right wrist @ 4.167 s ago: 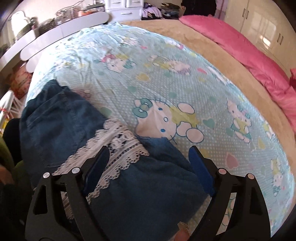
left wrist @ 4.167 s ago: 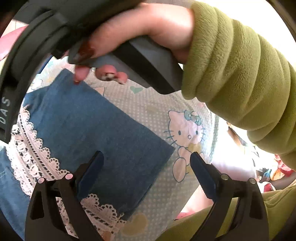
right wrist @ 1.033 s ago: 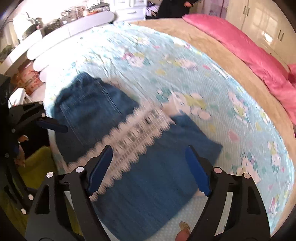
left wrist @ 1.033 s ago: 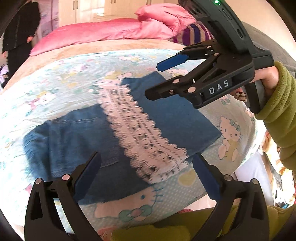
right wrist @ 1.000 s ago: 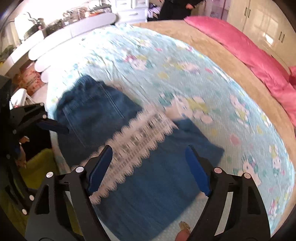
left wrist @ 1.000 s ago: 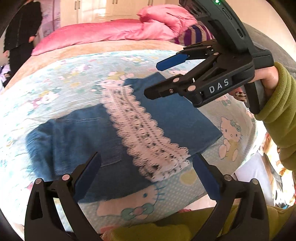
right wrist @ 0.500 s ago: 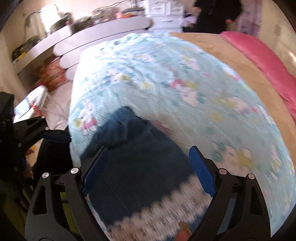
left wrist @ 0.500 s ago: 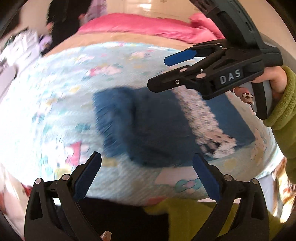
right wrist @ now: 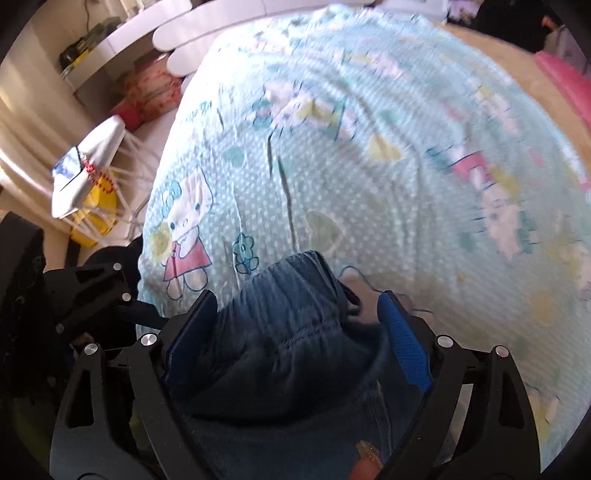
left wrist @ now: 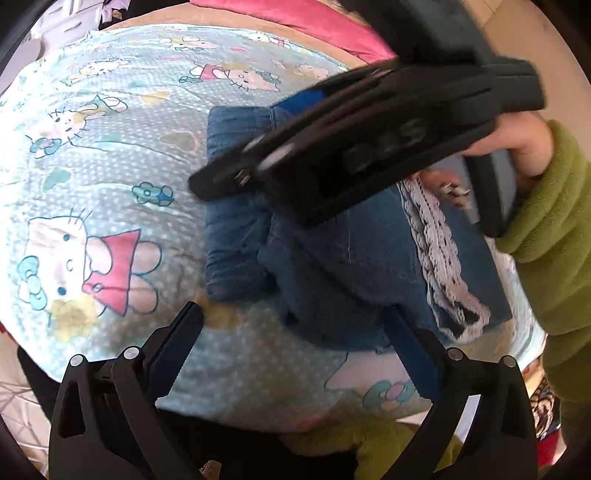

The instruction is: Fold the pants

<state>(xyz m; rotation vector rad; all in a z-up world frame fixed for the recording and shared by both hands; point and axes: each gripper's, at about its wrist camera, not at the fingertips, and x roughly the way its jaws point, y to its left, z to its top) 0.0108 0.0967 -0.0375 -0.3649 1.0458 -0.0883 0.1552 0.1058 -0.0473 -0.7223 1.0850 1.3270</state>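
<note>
Pants: blue denim pants [left wrist: 343, 258] with a white lace band [left wrist: 439, 243] across them, folded into a thick bundle, the gathered waistband end towards the left in the left wrist view.
Where: on the bed [left wrist: 118, 155], near its front edge, lying on a pale blue dotted sheet with cartoon cat prints.
Left tool: the left tool [left wrist: 291, 350] hangs above the sheet just in front of the bundle, jaws spread wide, nothing between them.
Right tool: the right tool [right wrist: 295, 332] is over the waistband end, jaws wide apart, denim lying between the blue pads; no squeeze on the cloth shows.
In the way: the right tool's body crosses the left wrist view and hides part of the pants; a green sleeve [left wrist: 554, 229] fills the right edge.
Around: pink bedding [left wrist: 295, 18] at the far side; white shelves [right wrist: 221, 22] beyond the bed.
Writing: letters on the right tool's side are too blurred to read.
</note>
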